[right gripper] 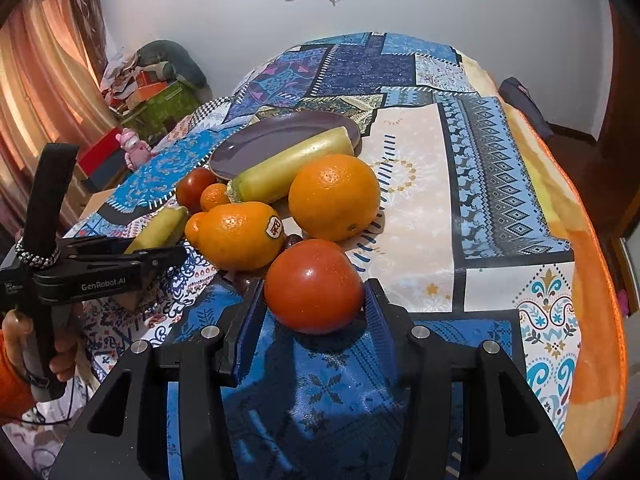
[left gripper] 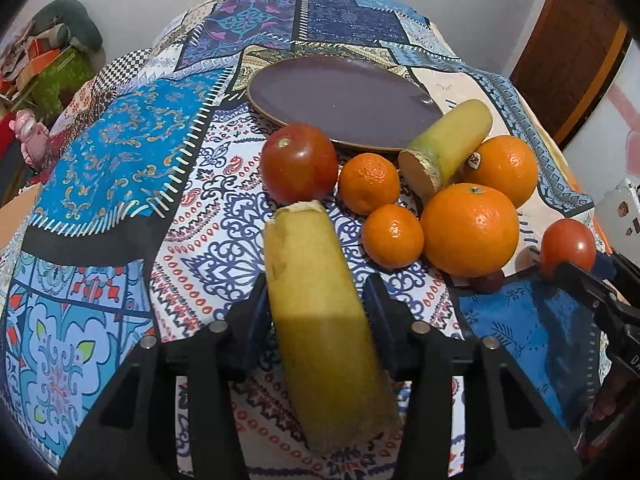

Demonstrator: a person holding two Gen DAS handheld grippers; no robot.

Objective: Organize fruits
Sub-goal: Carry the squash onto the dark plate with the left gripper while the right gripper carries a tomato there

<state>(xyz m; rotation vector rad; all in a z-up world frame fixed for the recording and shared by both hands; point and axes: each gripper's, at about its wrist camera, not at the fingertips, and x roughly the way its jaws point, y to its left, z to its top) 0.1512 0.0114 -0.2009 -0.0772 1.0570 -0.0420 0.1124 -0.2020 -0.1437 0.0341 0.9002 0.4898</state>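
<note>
Cane [left gripper: 316,300] lies clamped lengthwise in the left gripper [left gripper: 316,300]; the right gripper [right gripper: 314,300] pinches a tomato [right gripper: 314,286]. Both seem bound for the bare plate [left gripper: 344,96] behind the oranges [left gripper: 470,229].

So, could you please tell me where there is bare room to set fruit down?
The purple plate is mostly bare; only a sugarcane piece leans on its near rim. Cloth left of the far tomato is free. Between plate and both grippers, oranges and mandarins crowd together.
</note>
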